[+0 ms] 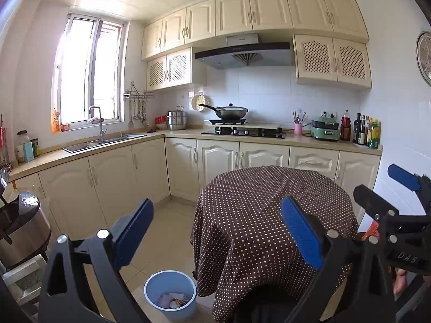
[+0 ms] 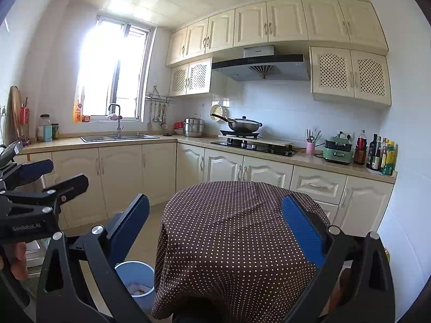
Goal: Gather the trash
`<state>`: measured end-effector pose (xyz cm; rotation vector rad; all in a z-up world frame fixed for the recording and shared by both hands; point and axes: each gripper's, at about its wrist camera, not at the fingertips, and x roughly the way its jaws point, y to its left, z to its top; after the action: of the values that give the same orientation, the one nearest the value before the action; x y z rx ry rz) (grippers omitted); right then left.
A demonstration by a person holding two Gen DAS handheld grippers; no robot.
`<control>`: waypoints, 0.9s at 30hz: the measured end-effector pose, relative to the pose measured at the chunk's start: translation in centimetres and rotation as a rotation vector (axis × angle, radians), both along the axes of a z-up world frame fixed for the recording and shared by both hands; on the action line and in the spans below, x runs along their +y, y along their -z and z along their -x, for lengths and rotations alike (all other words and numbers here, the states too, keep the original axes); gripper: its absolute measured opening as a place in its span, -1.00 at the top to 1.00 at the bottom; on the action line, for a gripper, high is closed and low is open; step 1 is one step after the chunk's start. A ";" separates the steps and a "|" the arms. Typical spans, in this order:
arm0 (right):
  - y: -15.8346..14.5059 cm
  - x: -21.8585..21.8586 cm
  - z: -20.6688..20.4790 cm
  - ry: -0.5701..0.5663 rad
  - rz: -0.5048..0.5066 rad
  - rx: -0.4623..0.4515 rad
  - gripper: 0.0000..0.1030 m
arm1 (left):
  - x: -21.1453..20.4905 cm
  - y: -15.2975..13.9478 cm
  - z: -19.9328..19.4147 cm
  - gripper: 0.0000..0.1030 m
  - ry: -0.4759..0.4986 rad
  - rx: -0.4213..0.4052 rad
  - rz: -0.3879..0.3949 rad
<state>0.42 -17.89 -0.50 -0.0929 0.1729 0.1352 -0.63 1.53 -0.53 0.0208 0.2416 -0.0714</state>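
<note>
— Where's the trash?
— In the blue bin (image 1: 170, 294) on the floor, left of the dotted-cloth table (image 1: 258, 215) (near side).
— The grippers?
— Left gripper (image 1: 215, 231) and right gripper (image 2: 215, 231) both spread wide, grasping nothing.

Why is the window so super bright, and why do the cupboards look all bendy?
In the right wrist view, sunlight through the window washes out the glass and the wall beside it; in the left wrist view the window glares less. In both views the fisheye lens bows the upper cabinets and rounds the picture corners into dark edges. The polka-dot tablecloth stays sharp.
</note>
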 end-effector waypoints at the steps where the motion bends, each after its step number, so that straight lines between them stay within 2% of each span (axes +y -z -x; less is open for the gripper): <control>1: 0.0 0.0 0.0 -0.001 -0.002 0.000 -0.86 | 0.2 0.1 0.2 -0.82 0.000 -0.003 0.002; 27: 0.0 0.8 0.3 -0.025 -0.006 -0.003 -0.86 | 0.3 0.2 1.4 -0.82 0.005 -0.034 0.008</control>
<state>0.07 -17.07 -0.50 -0.0899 0.1682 0.1608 -2.03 1.88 -0.74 0.0147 0.2077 -0.0767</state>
